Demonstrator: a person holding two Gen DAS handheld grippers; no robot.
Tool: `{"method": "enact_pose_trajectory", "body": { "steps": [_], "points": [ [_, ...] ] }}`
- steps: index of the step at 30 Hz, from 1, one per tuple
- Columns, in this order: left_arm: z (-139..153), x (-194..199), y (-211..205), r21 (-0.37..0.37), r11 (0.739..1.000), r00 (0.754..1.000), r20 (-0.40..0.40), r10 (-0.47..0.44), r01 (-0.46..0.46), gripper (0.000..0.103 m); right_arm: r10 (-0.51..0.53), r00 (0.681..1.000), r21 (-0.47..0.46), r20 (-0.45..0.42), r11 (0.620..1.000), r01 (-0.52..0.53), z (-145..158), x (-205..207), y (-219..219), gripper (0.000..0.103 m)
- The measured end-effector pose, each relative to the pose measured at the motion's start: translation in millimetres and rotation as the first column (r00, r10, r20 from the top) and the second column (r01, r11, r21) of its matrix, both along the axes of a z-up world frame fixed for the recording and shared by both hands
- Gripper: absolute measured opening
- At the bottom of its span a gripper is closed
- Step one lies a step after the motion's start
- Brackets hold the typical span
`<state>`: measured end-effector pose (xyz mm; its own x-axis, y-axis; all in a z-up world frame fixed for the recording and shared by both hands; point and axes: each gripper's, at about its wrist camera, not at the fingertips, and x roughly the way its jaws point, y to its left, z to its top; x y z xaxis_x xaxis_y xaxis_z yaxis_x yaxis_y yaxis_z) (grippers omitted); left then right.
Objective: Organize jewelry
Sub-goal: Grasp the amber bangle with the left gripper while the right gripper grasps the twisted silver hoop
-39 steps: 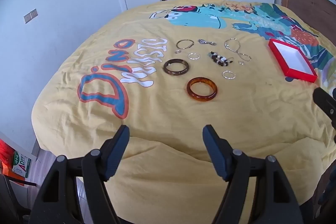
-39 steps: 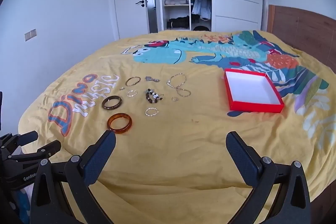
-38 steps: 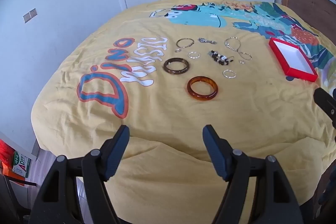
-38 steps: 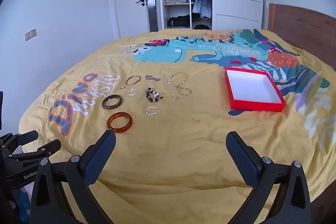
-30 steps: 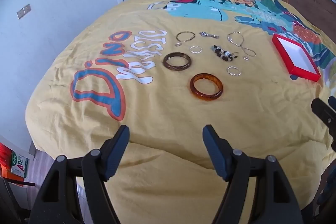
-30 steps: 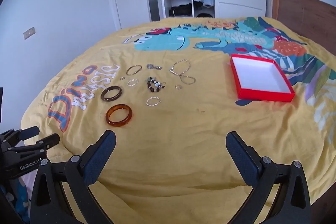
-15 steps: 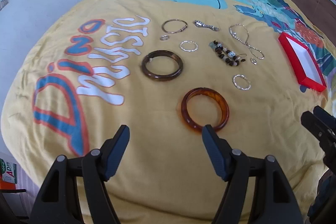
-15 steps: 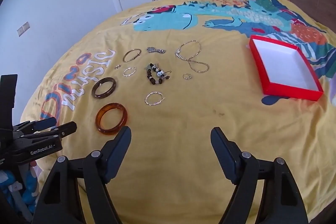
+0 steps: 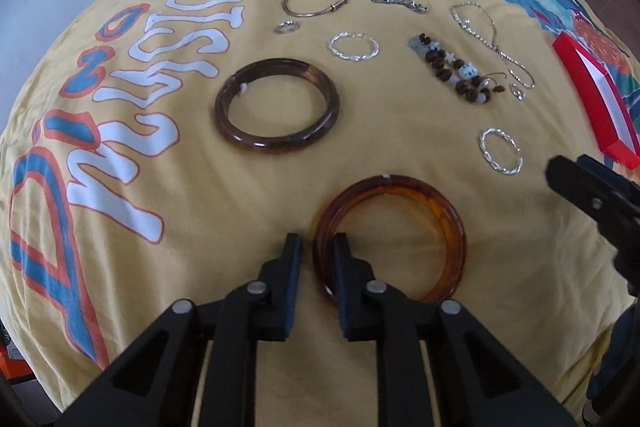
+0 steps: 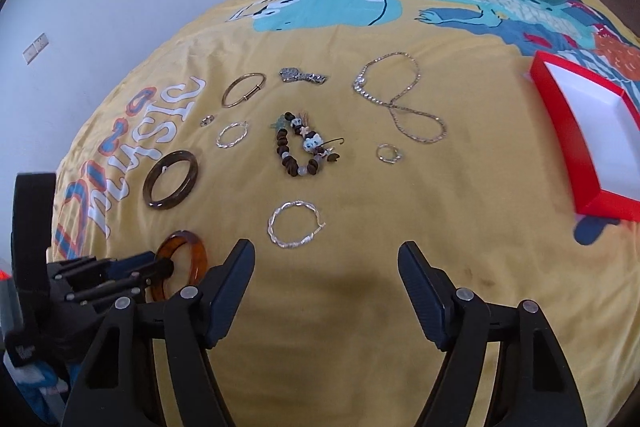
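Observation:
My left gripper points down at the amber bangle on the yellow bedspread. Its jaws are closing, and the bangle's near-left rim is pinched between them. The right wrist view shows the same grip on the amber bangle. My right gripper hovers over bare cloth with its jaws closing slightly and nothing between them. A twisted silver hoop lies just beyond its left finger. Farther off are a dark brown bangle, a beaded bracelet and a silver chain.
A red box with a white inside lies open at the right. A thin gold bangle, a second silver hoop, two small rings and a silver clasp piece lie beyond. The bed's edge drops off at the left.
Both grippers have moved forward and down toward the jewelry. The left jaws went from wide apart to narrow around the amber bangle's rim. The right jaws narrowed somewhat.

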<state>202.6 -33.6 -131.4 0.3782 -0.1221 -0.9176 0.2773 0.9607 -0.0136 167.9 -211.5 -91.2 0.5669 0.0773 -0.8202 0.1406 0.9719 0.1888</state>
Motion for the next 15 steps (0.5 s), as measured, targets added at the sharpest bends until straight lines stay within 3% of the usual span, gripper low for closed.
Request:
{"method": "enact_pose_trajectory", "body": {
  "steps": [10, 13, 15],
  "points": [
    [2.9, 0.0, 24.8, 0.022, 0.997, 0.996, 0.045, 0.075, -0.077, 0.009, 0.016, 0.997, -0.019, -0.072, 1.000, -0.018, -33.0, 38.5, 16.5, 0.072],
    [5.4, -1.1, 28.1, 0.020, 0.997, 0.996, 0.047, 0.079, -0.080, 0.009, -0.006, 0.997, -0.048, -0.079, 0.999, 0.002, -35.9, 42.4, 16.7, 0.062],
    [7.2, -3.6, 30.8, 0.018, 0.996, 0.995, 0.046, 0.085, -0.086, 0.009, -0.019, 0.996, -0.066, -0.087, 0.998, 0.013, -35.8, 43.1, 15.5, 0.046]
  ]
}}
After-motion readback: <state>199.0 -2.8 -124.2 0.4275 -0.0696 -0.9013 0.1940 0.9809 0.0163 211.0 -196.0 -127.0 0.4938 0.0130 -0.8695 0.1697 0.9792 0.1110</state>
